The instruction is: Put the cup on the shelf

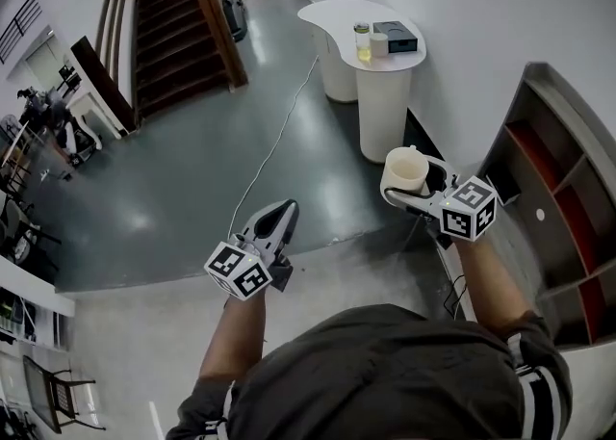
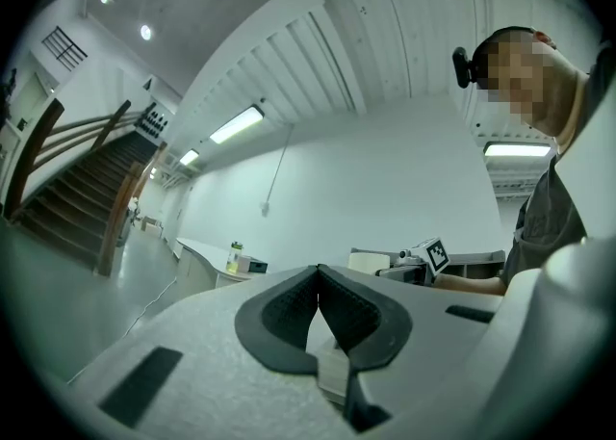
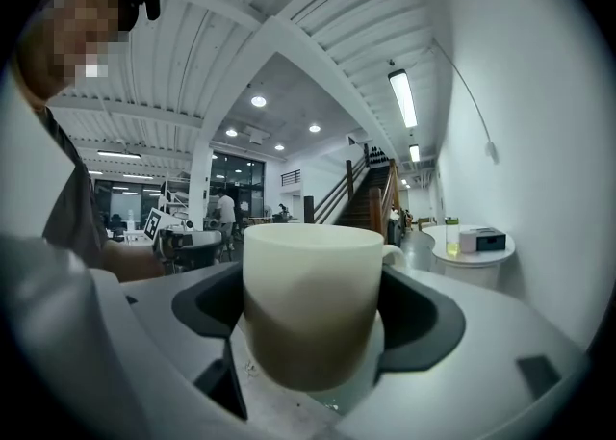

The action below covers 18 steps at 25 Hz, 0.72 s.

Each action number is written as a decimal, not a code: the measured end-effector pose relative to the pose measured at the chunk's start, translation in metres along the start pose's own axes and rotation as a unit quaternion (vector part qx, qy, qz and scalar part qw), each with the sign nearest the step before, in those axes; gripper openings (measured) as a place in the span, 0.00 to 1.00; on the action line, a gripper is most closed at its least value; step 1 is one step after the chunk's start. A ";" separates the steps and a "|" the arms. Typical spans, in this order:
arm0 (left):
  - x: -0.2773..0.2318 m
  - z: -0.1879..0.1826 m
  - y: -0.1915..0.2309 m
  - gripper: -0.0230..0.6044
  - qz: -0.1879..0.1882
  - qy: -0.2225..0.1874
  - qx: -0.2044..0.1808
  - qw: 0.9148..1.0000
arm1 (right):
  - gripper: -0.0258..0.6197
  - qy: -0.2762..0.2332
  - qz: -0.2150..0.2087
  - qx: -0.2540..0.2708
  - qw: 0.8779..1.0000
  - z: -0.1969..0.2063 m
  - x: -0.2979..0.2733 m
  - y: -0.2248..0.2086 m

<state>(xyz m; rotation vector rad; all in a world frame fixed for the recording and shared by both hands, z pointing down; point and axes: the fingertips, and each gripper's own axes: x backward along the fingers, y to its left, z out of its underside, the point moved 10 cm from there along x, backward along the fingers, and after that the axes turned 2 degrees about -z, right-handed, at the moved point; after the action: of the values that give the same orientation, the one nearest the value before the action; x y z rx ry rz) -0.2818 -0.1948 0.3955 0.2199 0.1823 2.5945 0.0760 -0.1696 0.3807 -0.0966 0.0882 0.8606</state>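
Note:
A cream cup (image 1: 405, 171) stands upright between the jaws of my right gripper (image 1: 412, 181), which is shut on it; in the right gripper view the cup (image 3: 310, 305) fills the middle, its handle turned to the right. The shelf (image 1: 558, 207), grey with red compartments, stands along the wall at the right, just right of that gripper. My left gripper (image 1: 279, 217) is held out over the floor at centre left, its jaws shut with nothing between them. From the left gripper view the dark pads (image 2: 332, 318) meet at their tips.
A white counter (image 1: 371, 38) with a bottle of yellow liquid (image 1: 363, 42) and a small dark box (image 1: 397, 37) stands ahead by the wall. A wooden staircase (image 1: 178, 19) rises at the top left. A white cable (image 1: 274, 135) runs across the grey floor. Chairs and desks stand at the far left.

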 end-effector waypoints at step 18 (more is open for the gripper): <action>-0.184 0.027 0.008 0.04 -0.094 0.003 -0.007 0.996 | 0.68 0.013 -0.086 0.029 0.996 -0.011 -0.014 -0.223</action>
<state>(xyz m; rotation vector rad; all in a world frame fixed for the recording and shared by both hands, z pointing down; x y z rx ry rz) -0.1241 -0.2941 0.4015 0.1799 0.1796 2.4082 0.2357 -0.3263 0.3822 -0.0609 0.1272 0.6837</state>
